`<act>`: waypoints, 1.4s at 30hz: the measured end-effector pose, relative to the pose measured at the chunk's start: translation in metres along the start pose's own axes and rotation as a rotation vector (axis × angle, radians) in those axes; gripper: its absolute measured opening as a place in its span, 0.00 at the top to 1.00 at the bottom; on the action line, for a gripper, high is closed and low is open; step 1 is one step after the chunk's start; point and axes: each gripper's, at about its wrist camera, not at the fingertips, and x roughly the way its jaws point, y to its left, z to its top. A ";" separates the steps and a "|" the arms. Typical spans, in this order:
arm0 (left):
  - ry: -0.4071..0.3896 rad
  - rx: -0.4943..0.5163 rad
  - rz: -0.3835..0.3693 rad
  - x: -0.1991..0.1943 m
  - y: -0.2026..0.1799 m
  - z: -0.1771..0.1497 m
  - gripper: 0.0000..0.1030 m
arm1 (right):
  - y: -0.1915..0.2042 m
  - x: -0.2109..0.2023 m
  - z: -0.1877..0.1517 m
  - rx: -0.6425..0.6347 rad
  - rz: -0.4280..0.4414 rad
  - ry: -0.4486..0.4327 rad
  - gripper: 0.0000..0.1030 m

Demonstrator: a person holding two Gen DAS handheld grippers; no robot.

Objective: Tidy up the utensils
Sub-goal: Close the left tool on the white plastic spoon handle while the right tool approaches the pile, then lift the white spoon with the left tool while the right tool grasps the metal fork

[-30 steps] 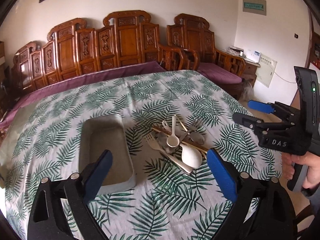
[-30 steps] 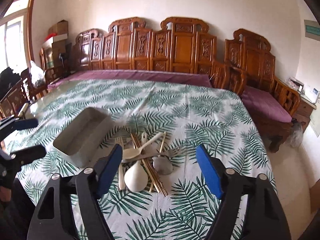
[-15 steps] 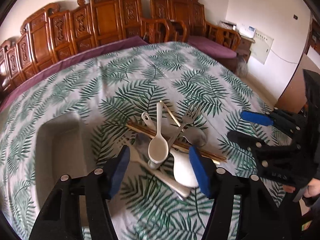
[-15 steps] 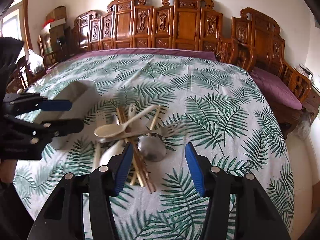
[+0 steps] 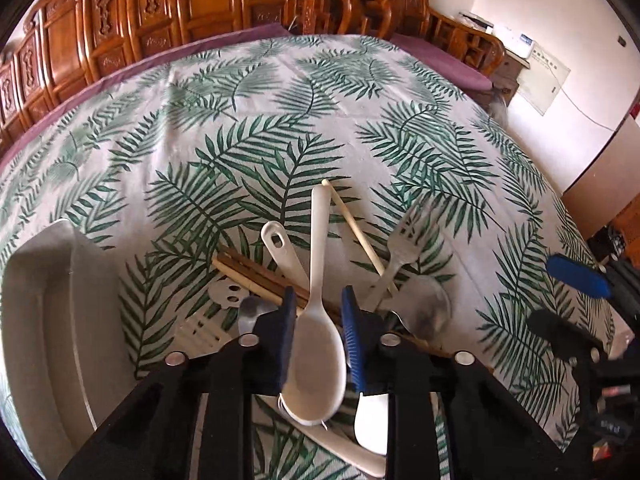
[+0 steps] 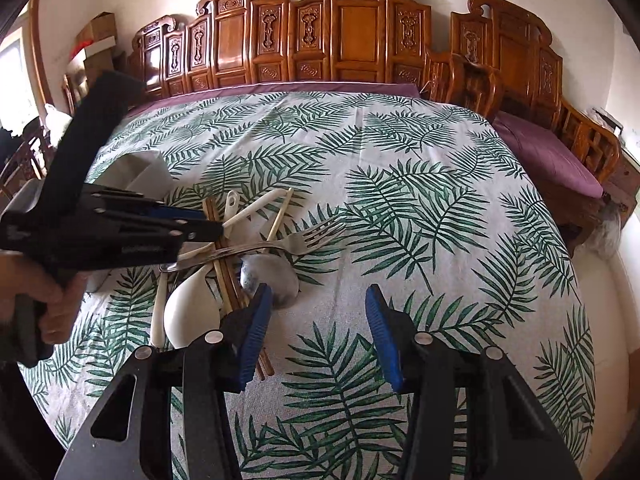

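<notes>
Carved wooden chairs ring a round tabletop under a palm-leaf cloth, and on it lies a tangled heap of utensils beside a grey tray. Topmost in the heap is a long white spoon, its bowl nearest the left camera and its handle pointing away; the left tongs stand narrow around it, blue pads just beside the neck and upper bowl on either side, though whether they already press it cannot be told. Under and beside that spoon lie a shorter white spoon with a slotted handle, dark wooden chopsticks, a pale single chopstick, a metal fork, a metal spoon and a broad white ladle-like spoon. The tray sits well to the left of the heap, apparently with nothing in it. The right tongs hang wide apart above bare cloth, the left pad near the chopstick ends and metal spoon, holding nothing. The likely trouble is the smooth, rounded spoon: gripped where it widens, it could squirt out of the pads or pivot nose-down when lifted. Its handle crosses the other pieces, so a hasty lift may drag the fork or chopsticks along and scatter them toward the tabletop edge.
</notes>
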 end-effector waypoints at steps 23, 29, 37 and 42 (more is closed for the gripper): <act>0.033 0.047 0.130 -0.003 -0.005 0.006 0.94 | 0.006 -0.005 0.002 -0.019 0.018 -0.004 0.50; -0.066 0.026 0.090 -0.049 -0.004 -0.005 0.94 | 0.008 -0.004 0.001 -0.017 0.034 -0.003 0.50; -0.150 0.013 0.054 -0.099 0.004 -0.037 0.94 | 0.025 0.009 0.006 0.012 0.080 0.012 0.52; -0.176 -0.002 0.047 -0.115 0.014 -0.051 0.94 | 0.043 0.034 0.018 0.045 0.106 0.041 0.56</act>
